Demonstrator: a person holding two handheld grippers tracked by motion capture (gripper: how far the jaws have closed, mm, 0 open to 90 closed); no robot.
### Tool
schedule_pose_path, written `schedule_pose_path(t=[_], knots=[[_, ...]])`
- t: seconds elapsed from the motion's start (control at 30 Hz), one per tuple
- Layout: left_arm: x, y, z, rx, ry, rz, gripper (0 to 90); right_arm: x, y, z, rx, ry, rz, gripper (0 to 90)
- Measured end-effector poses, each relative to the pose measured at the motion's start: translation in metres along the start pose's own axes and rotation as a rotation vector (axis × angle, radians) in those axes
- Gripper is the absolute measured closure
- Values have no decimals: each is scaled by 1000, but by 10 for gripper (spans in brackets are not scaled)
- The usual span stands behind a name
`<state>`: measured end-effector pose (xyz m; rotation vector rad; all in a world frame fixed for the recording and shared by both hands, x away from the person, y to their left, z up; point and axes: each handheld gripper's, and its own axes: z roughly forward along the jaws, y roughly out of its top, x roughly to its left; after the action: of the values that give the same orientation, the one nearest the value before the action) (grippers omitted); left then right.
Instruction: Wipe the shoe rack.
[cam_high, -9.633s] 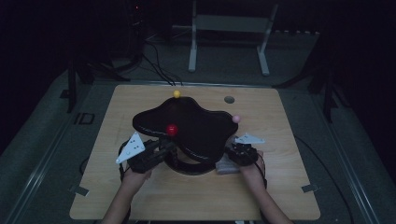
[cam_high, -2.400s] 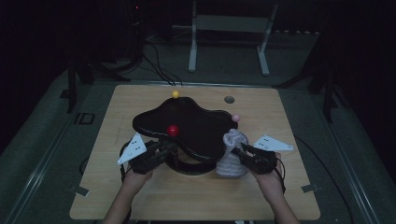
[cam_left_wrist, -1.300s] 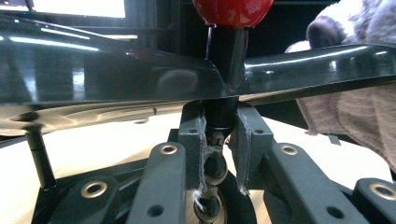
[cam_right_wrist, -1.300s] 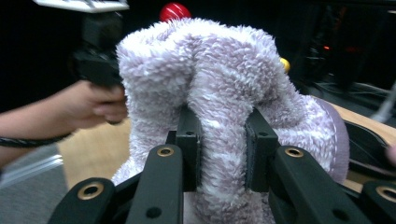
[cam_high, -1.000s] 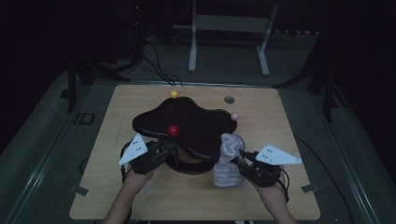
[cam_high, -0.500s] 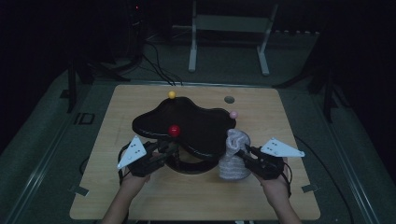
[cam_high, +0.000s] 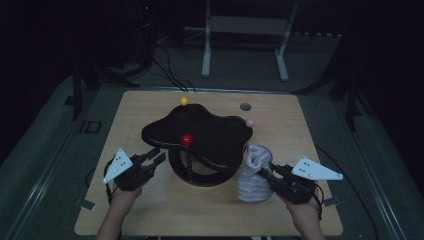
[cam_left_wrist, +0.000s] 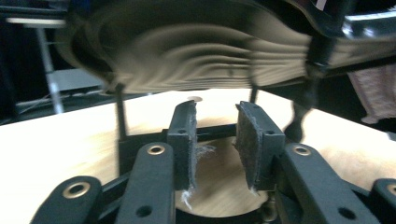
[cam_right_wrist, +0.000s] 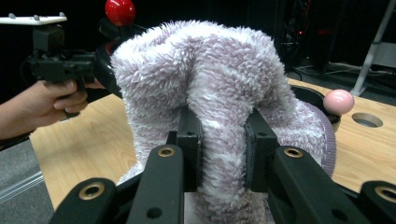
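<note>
A black stand (cam_high: 210, 132) with a wavy top on a ring base (cam_high: 200, 177) stands mid-table, bearing a red ball (cam_high: 186, 139), a yellow ball (cam_high: 184, 101) and a pink ball (cam_high: 249, 122). My left gripper (cam_high: 154, 159) sits by the stand's left rim. Its jaws have just been closing and stand a little apart with nothing between them (cam_left_wrist: 215, 112), under the blurred top. My right gripper (cam_high: 265, 170) is shut on a fluffy lilac cloth (cam_high: 253, 172) that stands upright on the table to the right of the base. The pads pinch a fold of the cloth (cam_right_wrist: 205, 60).
A round hole (cam_high: 245, 106) lies in the wooden table (cam_high: 300, 135) behind the stand. A white metal frame (cam_high: 245, 30) stands on the dark floor beyond the table, with cables beside it. The person's other hand (cam_right_wrist: 51, 105) shows far left in the right gripper view.
My left gripper has drawn back to the left, away from the stand's rim. The right gripper and the lilac cloth have shifted slightly to the right.
</note>
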<state>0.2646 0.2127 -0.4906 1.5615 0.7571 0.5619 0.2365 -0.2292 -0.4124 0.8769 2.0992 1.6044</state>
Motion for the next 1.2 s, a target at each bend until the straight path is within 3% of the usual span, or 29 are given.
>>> schedule_pose_path(t=[0.07,0.13,0.3,0.43,0.67,0.9,0.97,1.2], knots=[[-6,-5,8,17,-43,8,681,0,0,-3,-4,0,-1,727],[-13,-8,15,59,-79,45,707,1,-1,-6,-5,0,-2,728],[-22,-9,25,78,-115,64,758,1,-2,-8,-3,2,2,727],[-27,-11,33,82,-114,87,774,1,-2,-10,-2,-1,1,727],[-29,-11,39,84,-117,77,794,2,0,-14,-11,-3,-2,727],[-42,-11,47,85,-131,101,799,2,3,-22,-25,0,-6,727],[-47,-11,49,80,-114,113,854,3,4,-24,-26,0,-5,727],[-49,-11,56,99,-123,93,816,4,6,-31,-40,6,-8,727]])
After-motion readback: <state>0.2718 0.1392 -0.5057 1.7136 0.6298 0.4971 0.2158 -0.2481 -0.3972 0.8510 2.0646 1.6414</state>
